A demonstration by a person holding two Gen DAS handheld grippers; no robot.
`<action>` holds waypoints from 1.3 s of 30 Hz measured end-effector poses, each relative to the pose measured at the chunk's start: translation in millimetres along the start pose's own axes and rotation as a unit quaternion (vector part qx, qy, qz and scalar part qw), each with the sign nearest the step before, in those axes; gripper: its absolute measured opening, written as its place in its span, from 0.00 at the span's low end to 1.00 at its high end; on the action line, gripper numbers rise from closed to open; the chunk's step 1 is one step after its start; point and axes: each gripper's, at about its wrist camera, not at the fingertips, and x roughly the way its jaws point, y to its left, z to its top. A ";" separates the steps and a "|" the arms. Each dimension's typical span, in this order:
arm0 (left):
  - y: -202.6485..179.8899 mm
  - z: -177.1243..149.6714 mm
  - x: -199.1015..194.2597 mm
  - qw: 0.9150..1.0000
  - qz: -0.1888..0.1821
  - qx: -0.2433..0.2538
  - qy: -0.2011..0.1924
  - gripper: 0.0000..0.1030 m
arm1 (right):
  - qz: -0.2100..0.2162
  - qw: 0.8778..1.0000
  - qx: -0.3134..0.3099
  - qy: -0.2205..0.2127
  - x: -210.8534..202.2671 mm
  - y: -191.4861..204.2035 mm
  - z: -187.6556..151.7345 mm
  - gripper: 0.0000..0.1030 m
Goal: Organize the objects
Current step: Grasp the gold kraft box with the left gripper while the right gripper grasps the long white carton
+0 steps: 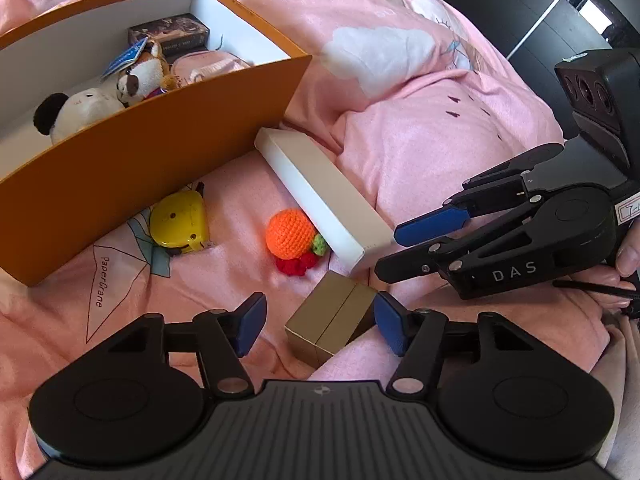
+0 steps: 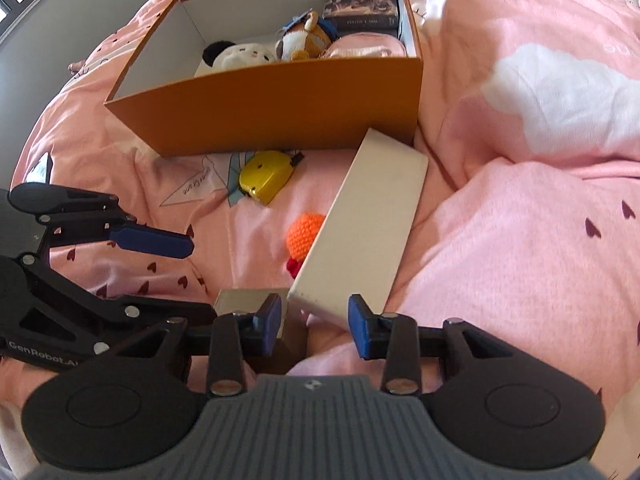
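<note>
An open orange box lies on the pink bed and holds plush toys, a dark book and a pink pouch. In front of it lie a long white box, a yellow tape measure, an orange crochet fruit and a small gold box. My left gripper is open, with the gold box between its fingers. My right gripper is open at the near end of the white box; it shows in the left wrist view.
The pink duvet is rumpled, with a raised fold to the right of the white box. A dark wardrobe stands beyond the bed. The left gripper shows at the left in the right wrist view.
</note>
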 end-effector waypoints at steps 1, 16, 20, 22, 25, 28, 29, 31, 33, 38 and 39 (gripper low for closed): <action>0.5 0.5 2.1 1.000 -0.004 0.001 0.005 0.72 | 0.003 1.000 0.001 0.006 1.4 -0.4 -2.7 0.39; 7.0 11.4 54.6 0.992 -0.068 0.053 0.090 0.80 | 0.001 0.999 0.000 0.034 9.5 -5.2 -12.3 0.36; 9.5 7.4 65.2 0.990 -0.069 0.045 0.111 0.68 | 0.007 1.000 0.003 0.030 7.3 -6.1 -10.2 0.37; 8.8 4.7 63.5 0.991 -0.067 0.043 0.109 0.63 | 0.006 1.000 0.005 0.023 4.7 -6.0 -7.3 0.38; 6.3 0.3 55.7 0.993 -0.051 0.037 0.101 0.59 | -0.001 1.000 -0.001 0.010 1.0 -4.3 -1.7 0.42; 6.2 -3.5 46.0 0.995 -0.033 0.024 0.089 0.56 | -0.010 1.000 -0.004 -0.002 0.8 -3.3 6.6 0.43; 6.5 -3.9 42.0 0.996 -0.025 0.018 0.083 0.55 | -0.012 1.000 -0.004 -0.004 1.8 -3.1 9.2 0.43; 7.8 -5.7 33.8 0.997 -0.008 0.007 0.071 0.55 | -0.015 1.000 -0.004 -0.008 4.5 -3.2 14.3 0.44; 10.9 -5.2 25.1 0.998 0.007 -0.003 0.057 0.54 | -0.022 1.000 -0.005 -0.011 9.4 -1.5 19.9 0.49; 22.1 4.8 10.9 0.998 0.042 -0.040 0.022 0.54 | -0.049 0.999 -0.010 -0.007 30.2 1.9 37.2 0.54; 24.5 5.6 7.6 0.997 0.049 -0.050 0.014 0.54 | -0.053 0.999 -0.007 -0.007 34.6 1.3 41.7 0.56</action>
